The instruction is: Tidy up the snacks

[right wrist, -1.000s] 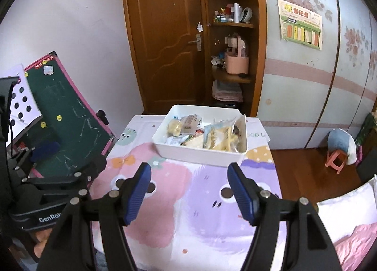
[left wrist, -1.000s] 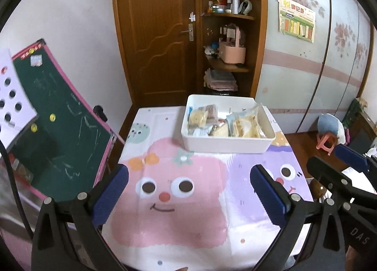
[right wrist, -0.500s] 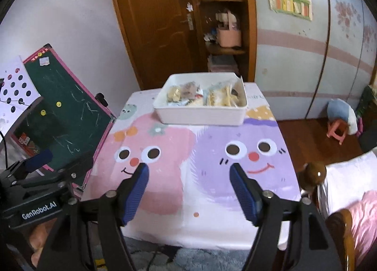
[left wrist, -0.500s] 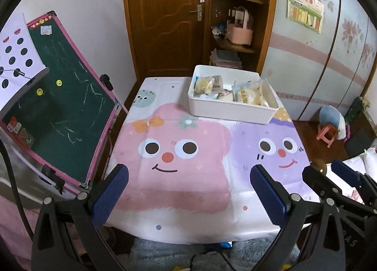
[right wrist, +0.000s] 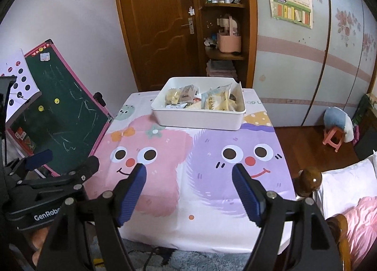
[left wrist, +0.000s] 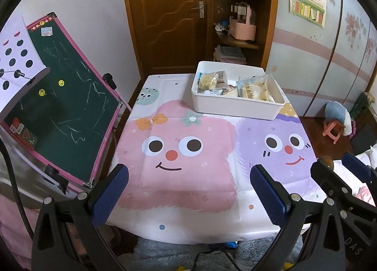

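Left gripper: jaws spread wide, nothing between the blue pads, held over the near edge of the table.
Right gripper: jaws apart with nothing between them, narrower than the left; also over the near edge, beside the left one.
White bin: at the far end of the table, well apart from both grippers, resting on the cloth.
Snacks: several clear and pale packets heaped inside the bin; 1 tall packet leans toward the right wall.
Tablecloth: 2 cartoon faces, pink on the left, purple on the right.
Chalkboard: green with pink frame, tilted, left of the table.
Door: brown wood, behind the bin.
Shelves: beside the door, holding small items.
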{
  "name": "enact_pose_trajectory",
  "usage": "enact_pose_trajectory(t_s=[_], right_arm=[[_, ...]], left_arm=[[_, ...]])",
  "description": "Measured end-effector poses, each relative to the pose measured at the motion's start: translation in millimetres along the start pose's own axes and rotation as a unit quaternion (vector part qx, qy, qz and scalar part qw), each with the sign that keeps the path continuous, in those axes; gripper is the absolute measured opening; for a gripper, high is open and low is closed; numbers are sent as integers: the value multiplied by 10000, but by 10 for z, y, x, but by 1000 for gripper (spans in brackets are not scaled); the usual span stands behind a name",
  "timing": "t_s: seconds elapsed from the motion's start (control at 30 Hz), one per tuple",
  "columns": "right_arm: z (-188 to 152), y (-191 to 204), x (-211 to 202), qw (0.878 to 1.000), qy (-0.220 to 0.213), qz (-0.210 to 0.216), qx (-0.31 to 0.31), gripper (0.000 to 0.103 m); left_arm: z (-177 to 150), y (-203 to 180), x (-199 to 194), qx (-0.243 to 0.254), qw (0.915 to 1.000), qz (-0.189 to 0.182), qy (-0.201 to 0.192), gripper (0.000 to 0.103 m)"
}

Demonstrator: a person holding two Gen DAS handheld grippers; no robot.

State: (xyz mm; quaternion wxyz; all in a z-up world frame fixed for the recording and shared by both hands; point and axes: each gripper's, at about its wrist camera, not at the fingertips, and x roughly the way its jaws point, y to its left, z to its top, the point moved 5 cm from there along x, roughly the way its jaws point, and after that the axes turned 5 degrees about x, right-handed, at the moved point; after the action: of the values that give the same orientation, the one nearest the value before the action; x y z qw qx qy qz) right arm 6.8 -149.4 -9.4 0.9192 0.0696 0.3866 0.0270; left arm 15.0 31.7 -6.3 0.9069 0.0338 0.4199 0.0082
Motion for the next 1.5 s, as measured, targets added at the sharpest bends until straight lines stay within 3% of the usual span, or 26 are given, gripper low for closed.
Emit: enact_pose_trajectory(t_s=[1.5], right_arm=[[18,-22,253,9999,129,57,21,76]], left_arm=[[12,-2,212,2,9999,126,86,102]])
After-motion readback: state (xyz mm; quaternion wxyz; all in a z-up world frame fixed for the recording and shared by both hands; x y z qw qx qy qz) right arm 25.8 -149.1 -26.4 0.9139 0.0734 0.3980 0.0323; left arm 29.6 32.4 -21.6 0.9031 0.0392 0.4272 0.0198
